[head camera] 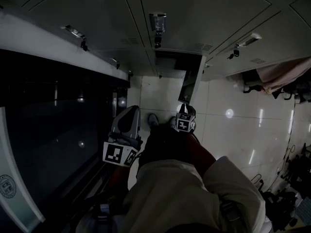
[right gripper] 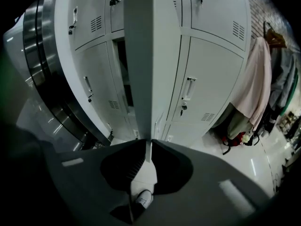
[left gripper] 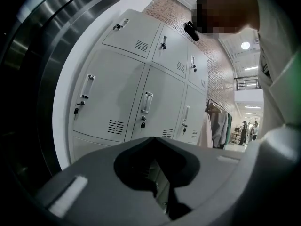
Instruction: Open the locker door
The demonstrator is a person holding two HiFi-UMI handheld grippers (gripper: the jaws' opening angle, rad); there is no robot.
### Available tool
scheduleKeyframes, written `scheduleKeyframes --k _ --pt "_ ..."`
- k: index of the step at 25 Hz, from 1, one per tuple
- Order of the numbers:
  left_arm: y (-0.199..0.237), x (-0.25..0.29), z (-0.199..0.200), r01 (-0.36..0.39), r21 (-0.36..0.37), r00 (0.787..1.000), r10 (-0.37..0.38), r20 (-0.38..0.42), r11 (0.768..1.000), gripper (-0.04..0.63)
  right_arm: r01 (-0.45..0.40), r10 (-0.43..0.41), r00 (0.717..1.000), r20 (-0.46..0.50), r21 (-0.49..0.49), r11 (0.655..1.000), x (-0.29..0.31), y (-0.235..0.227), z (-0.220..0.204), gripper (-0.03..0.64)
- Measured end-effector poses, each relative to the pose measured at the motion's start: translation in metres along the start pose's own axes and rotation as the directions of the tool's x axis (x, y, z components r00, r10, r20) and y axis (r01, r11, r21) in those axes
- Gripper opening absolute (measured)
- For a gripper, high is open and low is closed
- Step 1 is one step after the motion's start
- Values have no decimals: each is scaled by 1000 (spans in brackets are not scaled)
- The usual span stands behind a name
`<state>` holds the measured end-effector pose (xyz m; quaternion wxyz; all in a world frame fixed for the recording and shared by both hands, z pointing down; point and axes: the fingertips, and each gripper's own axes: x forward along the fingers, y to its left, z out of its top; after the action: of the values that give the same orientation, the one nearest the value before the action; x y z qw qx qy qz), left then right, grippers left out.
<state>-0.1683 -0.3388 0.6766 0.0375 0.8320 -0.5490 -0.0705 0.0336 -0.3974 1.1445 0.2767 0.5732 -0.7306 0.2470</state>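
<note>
Grey sheet metal is gripped between the jaws of the right gripper (right gripper: 149,144): the thin edge of the locker door (right gripper: 141,55), standing open, is seen edge-on straight ahead of them. The left gripper (left gripper: 153,140) is clenched on nothing, with closed lockers (left gripper: 141,74) beyond its tips.

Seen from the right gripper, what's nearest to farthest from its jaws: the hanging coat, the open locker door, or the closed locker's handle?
1. Open locker door, centre, edge between the jaws.
2. Closed locker's handle, just right.
3. Hanging coat, far right.
</note>
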Motion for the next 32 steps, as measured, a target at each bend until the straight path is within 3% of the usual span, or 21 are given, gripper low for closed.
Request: scheduleKeyframes --k 4,6,10,13,16,19,27,29,32 --pt "-27 5 26 38 20 999 -38 5 999 32 -8 8 1000 -2 51 999 -16 -14 8 23" --pt "-37 12 41 51 27 999 -52 12 998 32 -25 25 999 30 14 1000 -33 -16 22 13" --pt "-56 22 82 71 48 997 -72 32 996 32 -83 82 988 130 5 997 -98 -16 77 2" --pt "-68 21 110 72 60 997 -74 35 996 32 -149 150 958 245 -26 989 -175 -8 133 2" --pt "-72 19 130 53 75 998 -55 28 996 32 -175 167 899 405 -18 984 -258 -8 203 2" --pt "-75 21 147 40 87 999 -42 21 995 32 -196 163 816 554 -1 981 -334 -12 280 2" --pt "-93 11 206 91 119 995 -95 26 989 26 -235 194 621 759 -56 970 -501 0 420 0" --pt "-92 8 214 102 125 994 -105 18 987 26 -239 218 590 777 -90 967 -527 8 440 2" --pt "-90 5 227 119 138 992 -123 26 983 26 -258 232 567 790 -96 961 -550 17 455 2"
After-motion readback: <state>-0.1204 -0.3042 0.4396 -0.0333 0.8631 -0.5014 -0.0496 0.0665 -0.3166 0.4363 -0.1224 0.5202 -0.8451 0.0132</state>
